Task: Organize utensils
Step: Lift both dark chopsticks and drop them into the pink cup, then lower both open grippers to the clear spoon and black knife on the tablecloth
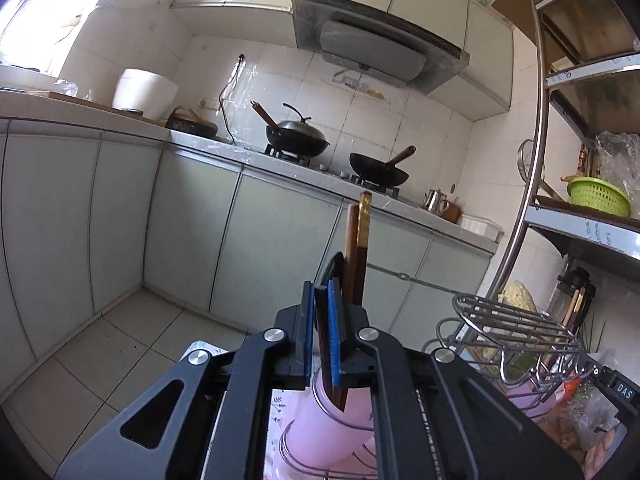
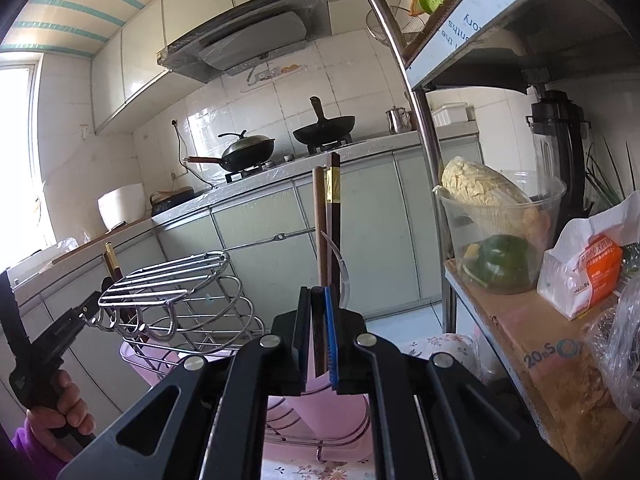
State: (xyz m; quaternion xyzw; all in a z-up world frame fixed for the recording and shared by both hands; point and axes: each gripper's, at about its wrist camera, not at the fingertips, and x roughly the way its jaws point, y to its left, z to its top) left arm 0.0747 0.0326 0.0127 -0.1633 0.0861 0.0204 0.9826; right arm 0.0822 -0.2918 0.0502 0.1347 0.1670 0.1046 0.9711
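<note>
Chopsticks [image 1: 322, 332] pinched in left gripper [image 1: 322, 320], right gripper [image 2: 318, 328] likewise: lower straight into pink cup [image 1: 320, 432], release late.

Floral-cloth table [image 2: 304, 470], wire utensil rack [image 2: 180, 280] with pink cups [image 2: 332, 412] standing on it

Chopsticks [image 1: 359, 248] dark brown, one with gold patterned band at top. Gripper pads [image 1: 334, 332] blue, bodies black. Holder cups [image 1: 320, 428] pale pink in chrome wire rack [image 2: 176, 280]. Colander [image 1: 599, 196] lime green. Woks [image 1: 378, 168] black.
</note>
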